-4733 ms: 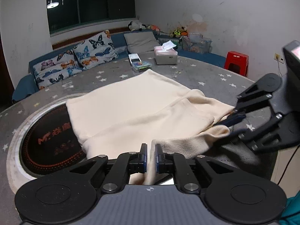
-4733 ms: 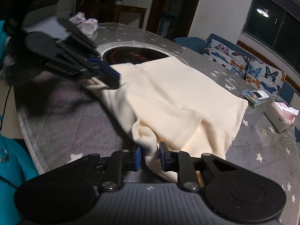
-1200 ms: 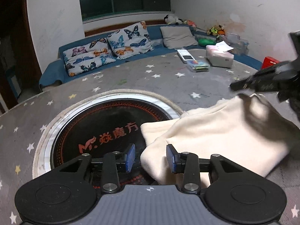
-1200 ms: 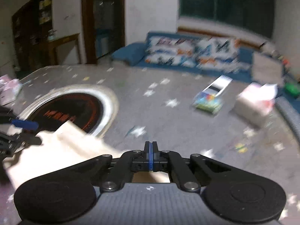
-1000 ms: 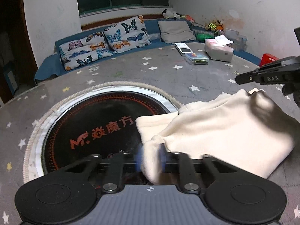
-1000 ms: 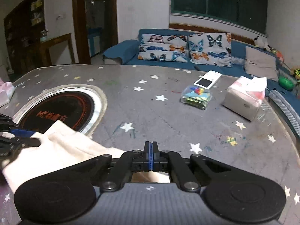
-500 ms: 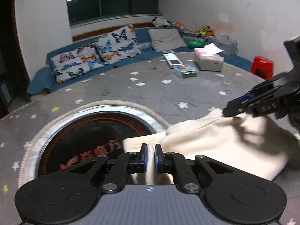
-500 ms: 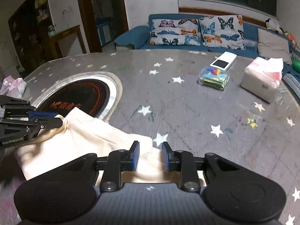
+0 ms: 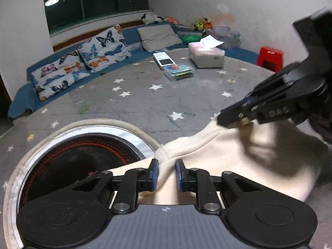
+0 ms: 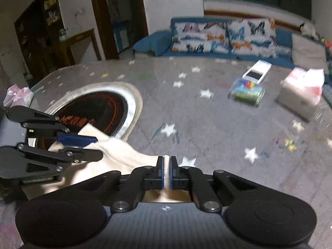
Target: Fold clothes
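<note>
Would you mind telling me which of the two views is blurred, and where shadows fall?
Right wrist view: motion-blurred, smearing the butterfly cushions and tissue box. Left wrist view: sharp; the right gripper throws a dark shadow on the cream garment.

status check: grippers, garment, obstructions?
Right gripper shut on garment edge. Left gripper jaws apart around a fold. Garment bunched beside burner. Nothing in the way.

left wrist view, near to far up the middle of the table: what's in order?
left gripper → cream garment → grey star-print table cover → clear box of colourful items → white device → grey cushion on the blue sofa
</note>
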